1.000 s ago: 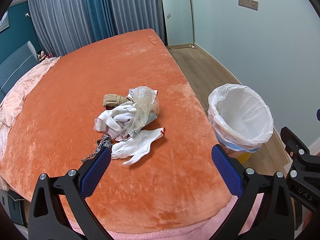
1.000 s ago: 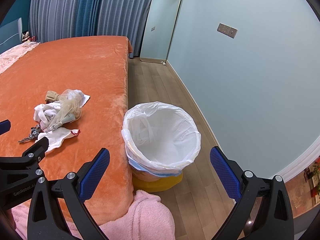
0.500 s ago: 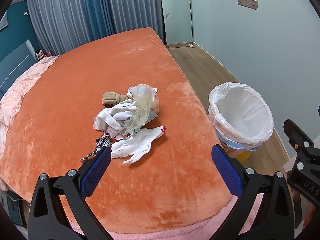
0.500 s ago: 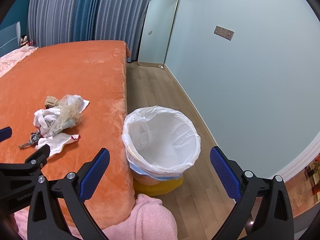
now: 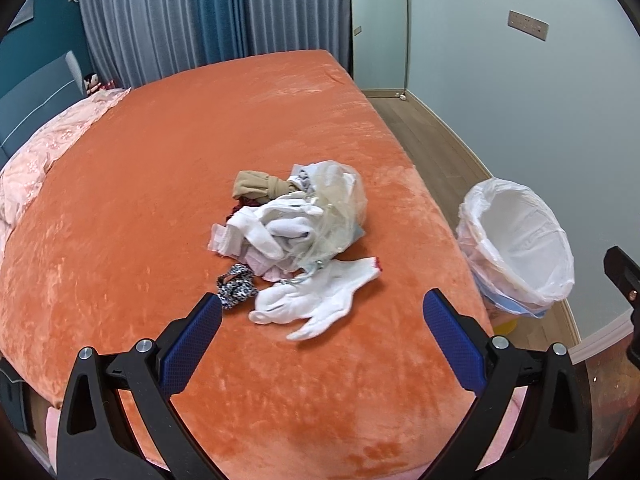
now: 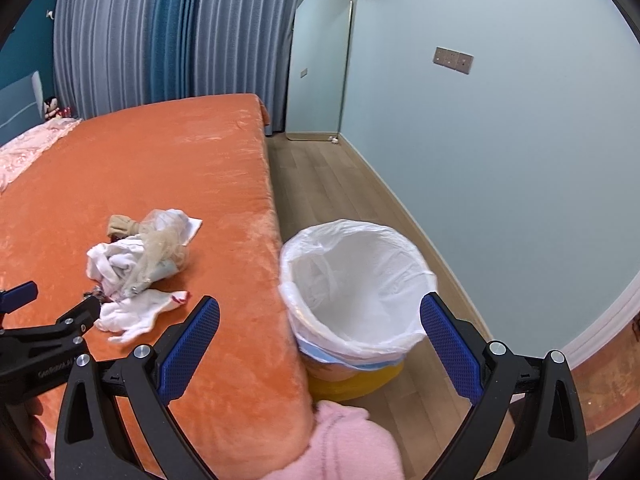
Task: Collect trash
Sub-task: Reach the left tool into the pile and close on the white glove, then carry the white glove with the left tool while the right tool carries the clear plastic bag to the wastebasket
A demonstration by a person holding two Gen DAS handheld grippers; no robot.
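Our left gripper (image 5: 320,316) gapes wide just short of the limp white knit glove (image 5: 316,300); our right gripper (image 6: 320,320) likewise, empty; we risk snagging the orange plush blanket (image 5: 160,200) beneath.

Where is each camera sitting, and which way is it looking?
Left wrist: on the left gripper, facing the trash pile on the orange bed; its own open fingers show.
Right wrist: on the right gripper, facing the lined trash bin on the floor; its open fingers and the left gripper show.
Both views share the pile, white glove, bed and bin.
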